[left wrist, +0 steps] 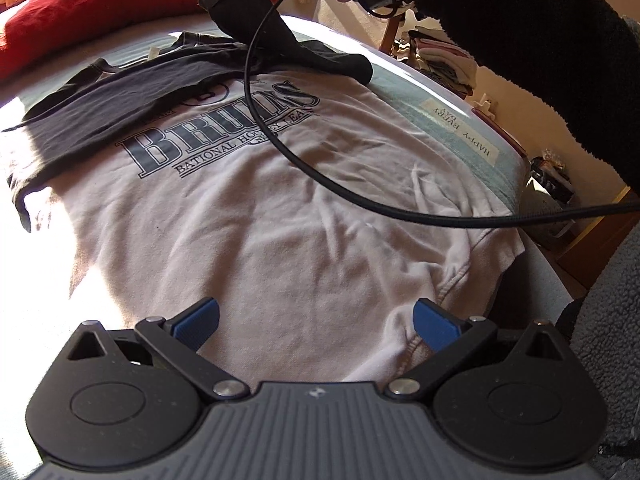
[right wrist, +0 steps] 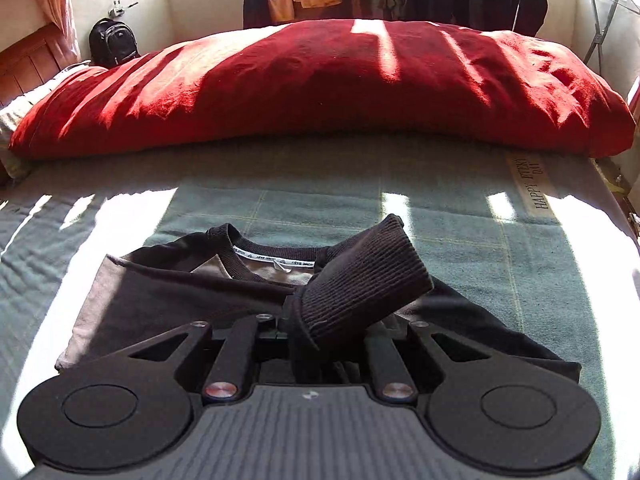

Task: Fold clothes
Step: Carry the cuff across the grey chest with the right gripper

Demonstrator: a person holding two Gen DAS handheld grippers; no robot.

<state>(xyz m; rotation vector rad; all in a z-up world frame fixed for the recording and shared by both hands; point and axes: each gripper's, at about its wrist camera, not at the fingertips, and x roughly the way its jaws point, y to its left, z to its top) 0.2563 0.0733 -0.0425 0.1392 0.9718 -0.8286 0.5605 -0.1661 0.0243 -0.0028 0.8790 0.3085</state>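
The sweatshirt (left wrist: pixel 280 208) lies flat on the bed (right wrist: pixel 460 208), print up, one dark sleeve (left wrist: pixel 120 120) folded across its chest. The other sleeve's cuff (right wrist: pixel 360 280) is lifted — the right gripper (right wrist: pixel 316 332) is clamped on it. The left gripper (left wrist: pixel 316 320) hovers over the hem, jaws apart, holding nothing. A red pillow (right wrist: pixel 320 88) lies beyond — a black cable (left wrist: pixel 320 176) loops overhead.

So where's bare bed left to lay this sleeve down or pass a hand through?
Bare green bedspread lies between the sweatshirt collar and the red duvet, and in a strip to the sweatshirt's right, along the "HAPPY EVERY DAY" label. It is crowded at the collar: the right gripper grips the black cuff there, with a cable looping over the print.
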